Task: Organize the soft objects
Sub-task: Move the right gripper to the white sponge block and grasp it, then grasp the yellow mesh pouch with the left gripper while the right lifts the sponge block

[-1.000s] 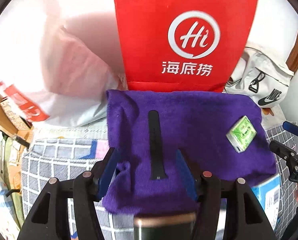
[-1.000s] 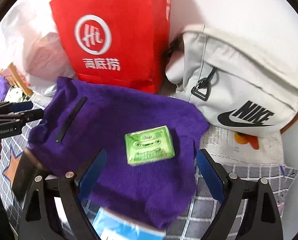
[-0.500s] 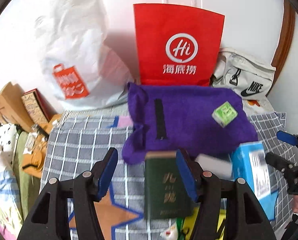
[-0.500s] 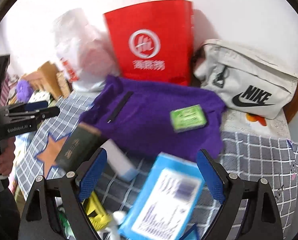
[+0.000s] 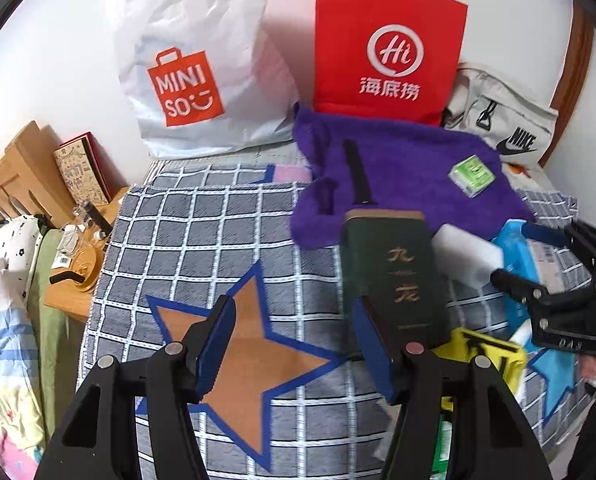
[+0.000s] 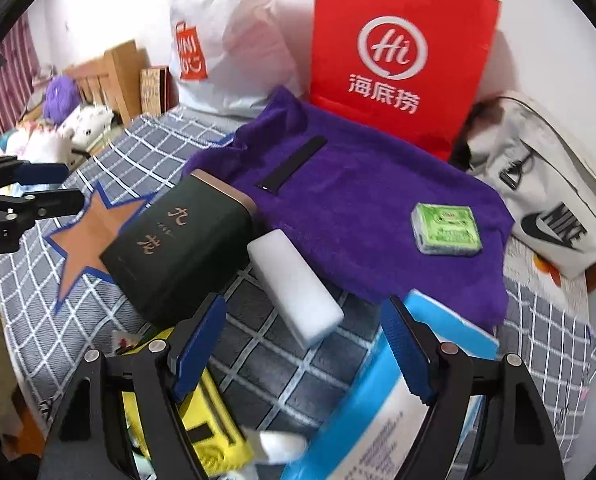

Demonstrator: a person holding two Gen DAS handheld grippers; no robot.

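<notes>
With our left gripper point(image 5: 293, 344) half open and empty and our right gripper point(image 6: 306, 344) closing on nothing, the sponge point(image 6: 295, 284) at its twelve o'clock looks light, squashy: we would pinch its narrow middle.

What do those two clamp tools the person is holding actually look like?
Both look alike: the left gripper and the right gripper each have two black angular arms with silvery round rivets, ending in flat blue ribbed pads. Small white lettering is printed on the black body of each. No cables or sleeves show.
</notes>
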